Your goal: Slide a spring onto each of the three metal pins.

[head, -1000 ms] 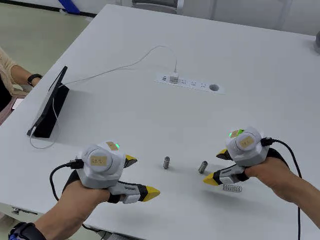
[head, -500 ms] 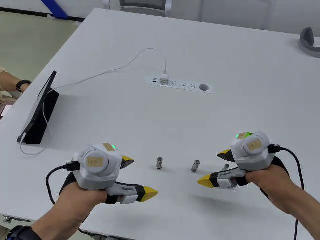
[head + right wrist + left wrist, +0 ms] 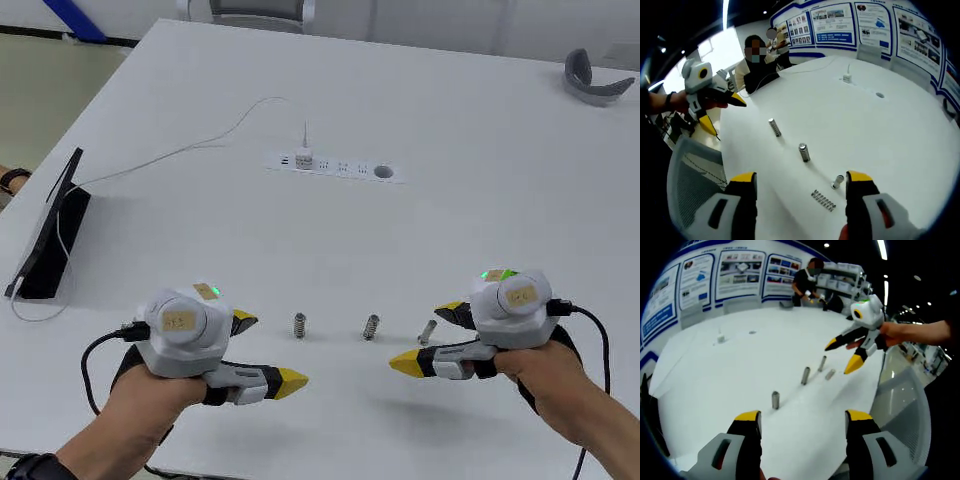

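Observation:
Three short metal pins stand in a row near the table's front edge. The left pin (image 3: 299, 324) and middle pin (image 3: 371, 326) look coiled, each wearing a spring. The right pin (image 3: 428, 331) is bare. In the right gripper view a loose spring (image 3: 823, 199) lies flat beside the bare pin (image 3: 838, 181). My left gripper (image 3: 270, 350) hovers open left of the row, holding nothing. My right gripper (image 3: 425, 337) hovers open over the right pin, also holding nothing. In the left gripper view the loose spring (image 3: 830, 374) lies under the right gripper (image 3: 840, 359).
A white power strip (image 3: 325, 166) with a plugged-in charger lies at mid-table, its cable running left to a dark tablet (image 3: 45, 240) on a stand. A grey curved object (image 3: 595, 80) sits at the far right. A person (image 3: 757, 65) sits at the table's left side.
The head camera has panned right, so everything sits further left in the picture. The right gripper has drawn back a little to the right of the middle pin and now covers the loose spring.

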The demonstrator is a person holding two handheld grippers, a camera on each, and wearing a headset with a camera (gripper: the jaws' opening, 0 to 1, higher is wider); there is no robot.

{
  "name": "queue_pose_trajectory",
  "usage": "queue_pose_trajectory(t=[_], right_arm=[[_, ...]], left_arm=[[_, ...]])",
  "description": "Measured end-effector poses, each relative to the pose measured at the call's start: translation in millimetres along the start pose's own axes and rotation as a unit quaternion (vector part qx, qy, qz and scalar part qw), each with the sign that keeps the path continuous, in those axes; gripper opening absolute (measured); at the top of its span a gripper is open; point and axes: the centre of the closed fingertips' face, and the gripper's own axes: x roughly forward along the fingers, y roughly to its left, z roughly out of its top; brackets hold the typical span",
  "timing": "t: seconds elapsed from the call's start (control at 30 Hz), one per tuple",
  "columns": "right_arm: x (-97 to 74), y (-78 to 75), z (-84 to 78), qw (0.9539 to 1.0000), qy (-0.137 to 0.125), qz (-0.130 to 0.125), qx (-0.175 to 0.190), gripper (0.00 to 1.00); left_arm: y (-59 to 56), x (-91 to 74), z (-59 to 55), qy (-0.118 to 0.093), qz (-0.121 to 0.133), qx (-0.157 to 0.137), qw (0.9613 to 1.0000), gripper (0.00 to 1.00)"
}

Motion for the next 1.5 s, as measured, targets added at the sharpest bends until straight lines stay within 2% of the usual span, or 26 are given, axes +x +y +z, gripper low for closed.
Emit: queue_pose_trajectory(t=[0.27, 0.73, 1.03, 1.5], right_arm=[[-18.9, -1.0, -10.1, 0.9993, -0.02, -0.015, 0.029, 0.76], [-41.5, -1.4, -37.1, 0.9962, -0.03, -0.033, 0.075, 0.8], [-54.9, -5.2, -51.3, 0.9929, -0.04, -0.047, 0.101, 0.82], [-74.2, -9.6, -73.3, 0.9877, -0.05, -0.068, 0.132, 0.83]], left_arm=[[-9.1, 10.6, 4.6, 0.004, -0.015, 0.007, 0.9998, 0.71], [-33.8, 33.0, 12.5, 0.01, -0.056, 0.021, 0.9982, 0.71], [-53.2, 49.5, 15.4, 0.019, -0.083, 0.034, 0.9958, 0.72], [-81.6, 76.0, 21.8, 0.036, -0.122, 0.063, 0.9898, 0.71]])
